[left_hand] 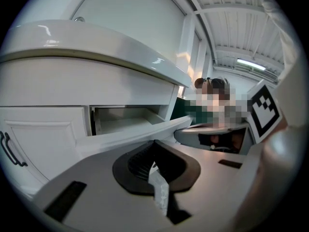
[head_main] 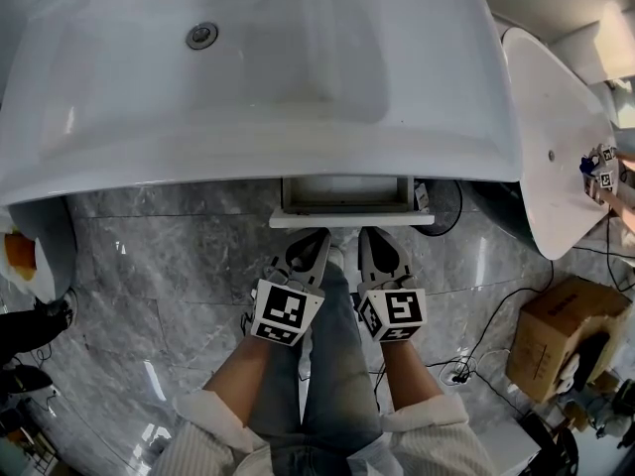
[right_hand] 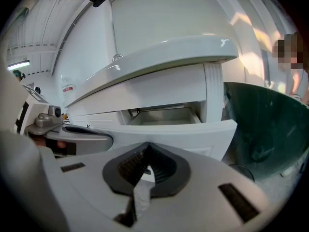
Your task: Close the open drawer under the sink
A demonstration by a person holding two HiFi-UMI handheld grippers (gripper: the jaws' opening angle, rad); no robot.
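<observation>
Grey marble floor (head_main: 149,256) below; drawer (head_main: 349,219) stands open under sink (head_main: 248,137). My left hand-held gripper (head_main: 314,248) and right hand-held gripper (head_main: 383,250), jaws together, empty, near its front. Stiff, likely free-sliding: push front panel centrally.

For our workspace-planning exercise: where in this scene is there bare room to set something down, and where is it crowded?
Bare: the sink basin around its drain; the marble floor between the open drawer and the shoes at left. Crowded: floor right of the drawer, with cables and a cardboard box.
</observation>
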